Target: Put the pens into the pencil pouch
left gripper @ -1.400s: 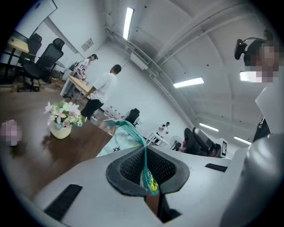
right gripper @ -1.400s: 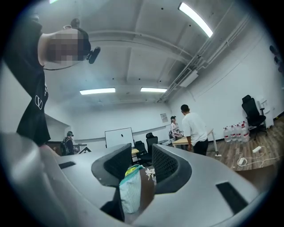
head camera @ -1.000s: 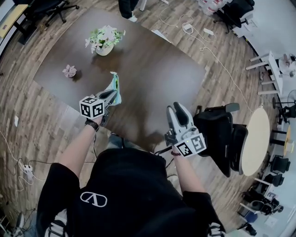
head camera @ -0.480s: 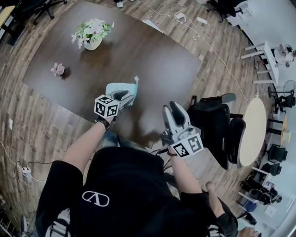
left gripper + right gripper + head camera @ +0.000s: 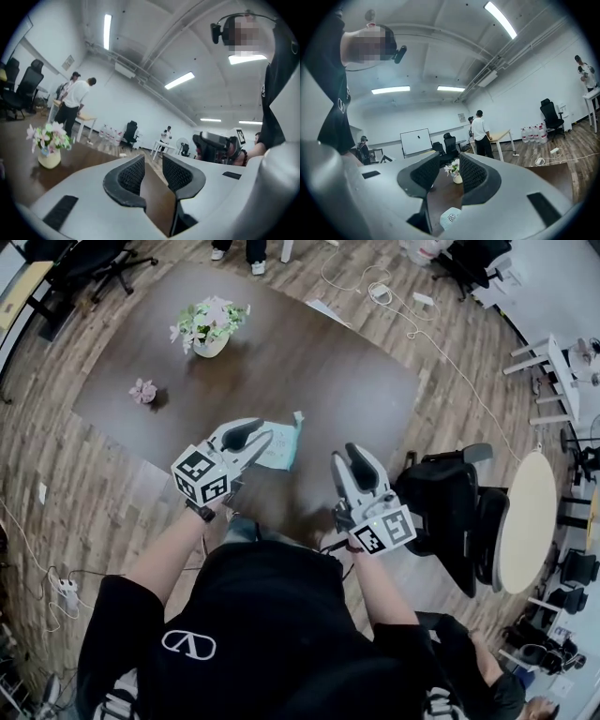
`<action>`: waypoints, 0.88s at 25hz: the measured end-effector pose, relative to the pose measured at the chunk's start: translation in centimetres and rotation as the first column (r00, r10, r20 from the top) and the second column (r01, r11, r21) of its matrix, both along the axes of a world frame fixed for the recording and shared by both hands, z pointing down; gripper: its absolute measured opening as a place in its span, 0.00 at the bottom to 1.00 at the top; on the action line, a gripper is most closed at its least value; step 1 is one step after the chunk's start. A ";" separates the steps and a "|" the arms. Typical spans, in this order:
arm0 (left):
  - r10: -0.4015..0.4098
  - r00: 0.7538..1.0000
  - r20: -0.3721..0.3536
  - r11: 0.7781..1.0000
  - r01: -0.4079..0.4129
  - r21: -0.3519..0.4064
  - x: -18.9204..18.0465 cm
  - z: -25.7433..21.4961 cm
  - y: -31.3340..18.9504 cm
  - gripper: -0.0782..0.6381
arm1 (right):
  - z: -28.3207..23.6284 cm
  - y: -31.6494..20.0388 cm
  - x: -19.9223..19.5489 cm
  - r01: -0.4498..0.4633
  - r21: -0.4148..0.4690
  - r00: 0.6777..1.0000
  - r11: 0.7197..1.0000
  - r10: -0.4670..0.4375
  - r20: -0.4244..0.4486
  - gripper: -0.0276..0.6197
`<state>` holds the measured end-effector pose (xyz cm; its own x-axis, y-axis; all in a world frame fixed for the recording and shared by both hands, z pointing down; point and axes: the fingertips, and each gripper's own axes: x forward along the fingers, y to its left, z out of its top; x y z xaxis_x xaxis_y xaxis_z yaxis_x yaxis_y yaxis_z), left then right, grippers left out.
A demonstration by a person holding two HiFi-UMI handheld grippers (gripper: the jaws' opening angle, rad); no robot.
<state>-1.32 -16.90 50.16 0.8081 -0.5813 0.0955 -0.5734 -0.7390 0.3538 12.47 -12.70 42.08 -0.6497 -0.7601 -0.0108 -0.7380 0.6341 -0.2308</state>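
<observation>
Head view first: the left gripper (image 5: 251,435) hangs over the near edge of the dark brown wooden table (image 5: 309,362). Its marker cube faces up and it points level across the tabletop. In the left gripper view, the left gripper (image 5: 153,164) has just been opening. Its black ribbed fingers (image 5: 129,176) stand a narrow gap apart and nothing sits between them, only brown table showing through.

The pale mint fabric pencil pouch (image 5: 283,444) lies flat on the table near that front edge. It is just past the left gripper's tips and between the two grippers, nearer the left one. Whether the tips touch it cannot be told from above.

Over to the right gripper (image 5: 350,457), which is held level off the table's near edge, a little apart from the pouch. Its own view shows the right gripper (image 5: 449,164) with its dark fingers (image 5: 425,173) spread and gripping nothing. Through the gap comes the table (image 5: 440,197), and low down a corner of the pouch (image 5: 451,218), pale with a small printed mark.

Further back on the table stands the cream pot of white and pink flowers (image 5: 211,324), also seen in both gripper views (image 5: 48,145) (image 5: 453,172). A small pink flower ornament (image 5: 142,389) sits well apart from it, toward the left edge. A black office chair (image 5: 441,507) stands on the wood floor just right of the right gripper.
</observation>
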 end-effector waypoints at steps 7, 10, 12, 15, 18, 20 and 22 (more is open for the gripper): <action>-0.176 0.983 0.049 0.945 0.155 0.289 -4.7 -9.7 3.8 0.13 | -1.5 0.1 -3.2 0.056 0.082 0.996 0.995 -0.050 -0.081 0.23; -0.226 0.973 0.044 0.925 0.200 0.324 -6.1 -11.0 4.6 0.12 | -1.8 0.2 -4.6 0.068 0.099 0.993 0.993 -0.057 -0.107 0.22; -0.252 0.967 0.035 0.920 0.228 0.318 -6.9 -11.1 4.7 0.11 | -1.7 0.2 -5.3 0.066 0.102 0.991 0.993 -0.053 -0.125 0.18; -0.278 0.960 0.026 0.914 0.256 0.313 -7.6 -11.3 4.8 0.11 | -1.5 0.5 -6.1 0.062 0.108 0.990 0.992 -0.047 -0.133 0.12; -0.288 0.957 0.015 0.911 0.269 0.311 -7.9 -11.9 4.9 0.11 | -1.6 1.0 -6.7 0.064 0.127 0.988 0.990 -0.045 -0.146 0.04; -0.291 0.957 0.011 0.909 0.273 0.314 -7.8 -12.3 5.0 0.11 | -1.5 1.2 -7.0 0.076 0.130 0.986 0.989 -0.055 -0.155 0.04; -0.291 0.957 0.012 0.908 0.272 0.320 -7.7 -12.5 5.1 0.11 | -1.3 1.3 -7.2 0.079 0.130 0.985 0.988 -0.057 -0.162 0.04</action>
